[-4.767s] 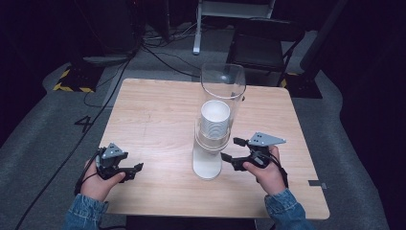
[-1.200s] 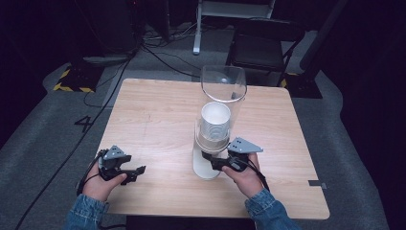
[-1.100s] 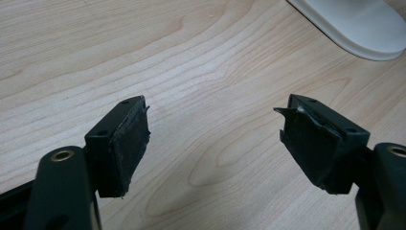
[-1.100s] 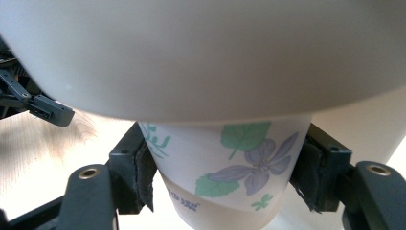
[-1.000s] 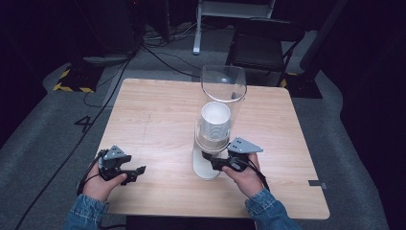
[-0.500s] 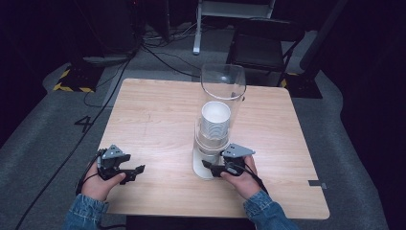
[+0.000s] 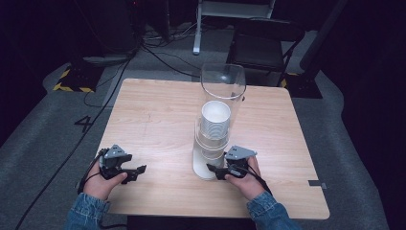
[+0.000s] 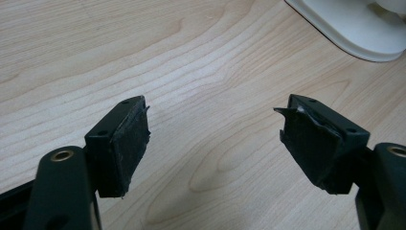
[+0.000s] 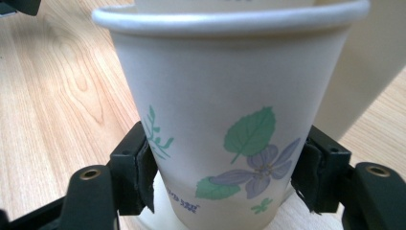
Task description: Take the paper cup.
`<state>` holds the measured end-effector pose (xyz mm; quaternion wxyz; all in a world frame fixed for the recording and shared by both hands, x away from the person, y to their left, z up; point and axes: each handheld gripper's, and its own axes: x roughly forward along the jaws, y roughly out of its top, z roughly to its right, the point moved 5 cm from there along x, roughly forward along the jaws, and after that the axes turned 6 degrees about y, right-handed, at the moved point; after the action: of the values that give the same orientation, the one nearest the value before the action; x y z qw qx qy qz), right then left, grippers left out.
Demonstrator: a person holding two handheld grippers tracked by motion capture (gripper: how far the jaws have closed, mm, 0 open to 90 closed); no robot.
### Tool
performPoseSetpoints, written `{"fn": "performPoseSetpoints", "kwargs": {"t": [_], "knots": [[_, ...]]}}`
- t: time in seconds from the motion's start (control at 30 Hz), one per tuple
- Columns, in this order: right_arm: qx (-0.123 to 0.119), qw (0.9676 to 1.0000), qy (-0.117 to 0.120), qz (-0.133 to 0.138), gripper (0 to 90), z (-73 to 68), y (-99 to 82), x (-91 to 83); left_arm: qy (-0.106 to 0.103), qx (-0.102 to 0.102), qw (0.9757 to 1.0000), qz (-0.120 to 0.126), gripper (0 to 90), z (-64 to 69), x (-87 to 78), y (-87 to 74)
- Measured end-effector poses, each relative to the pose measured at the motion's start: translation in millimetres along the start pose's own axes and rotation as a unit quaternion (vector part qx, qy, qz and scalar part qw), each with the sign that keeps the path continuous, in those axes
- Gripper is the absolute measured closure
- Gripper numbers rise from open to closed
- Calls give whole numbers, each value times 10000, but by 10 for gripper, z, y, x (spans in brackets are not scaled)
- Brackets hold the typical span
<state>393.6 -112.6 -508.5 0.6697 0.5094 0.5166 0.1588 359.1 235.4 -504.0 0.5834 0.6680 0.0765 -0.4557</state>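
1. Right hand-held gripper (image 7: pixel 214 170) sits low at the foot of the cup dispenser (image 7: pixel 215 143), near the front edge of the tabletop (image 7: pixel 158 115).
2. In the right gripper view its two black jaws bracket the bottom paper cup (image 9: pixel 230 124), one pad on each side of the cup wall, just under the leaf-and-flower print.
3. The jaws have just been opening a touch; the pads sit against the cup's sides with the cup between them, narrow and gripping.
4. That cup hangs at the bottom of the stack, its rim nested under the next cup above, over the dispenser's white base (image 9: pixel 158 218).
5. From the high view, the stack of white cups (image 7: pixel 215 120) stands upright inside the clear tube (image 7: pixel 223 86).
6. Left hand-held gripper (image 7: pixel 140 169) rests on the wood well to the left, apart from the dispenser.
7. Its jaws gape wide in the left gripper view, nothing between them but bare wood grain; the white base's edge (image 8: pixel 344 28) peeks in at the top right.
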Motion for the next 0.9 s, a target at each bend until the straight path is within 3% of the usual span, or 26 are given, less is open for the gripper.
{"fn": "performPoseSetpoints", "kwargs": {"t": [0.33, 0.53, 0.9], "knots": [[-33, 9999, -57, -128, 331, 39, -95, -130, -95, 64, 9999, -9, 244, 46, 102, 91], [74, 9995, -268, -130, 330, 144, -173, -314, -165, 107, 9998, -52, 243, 64, 169, 128], [365, 9969, -592, 378, 330, 316, -129, -641, -229, 158, 9996, -101, 241, 106, 258, 185]]}}
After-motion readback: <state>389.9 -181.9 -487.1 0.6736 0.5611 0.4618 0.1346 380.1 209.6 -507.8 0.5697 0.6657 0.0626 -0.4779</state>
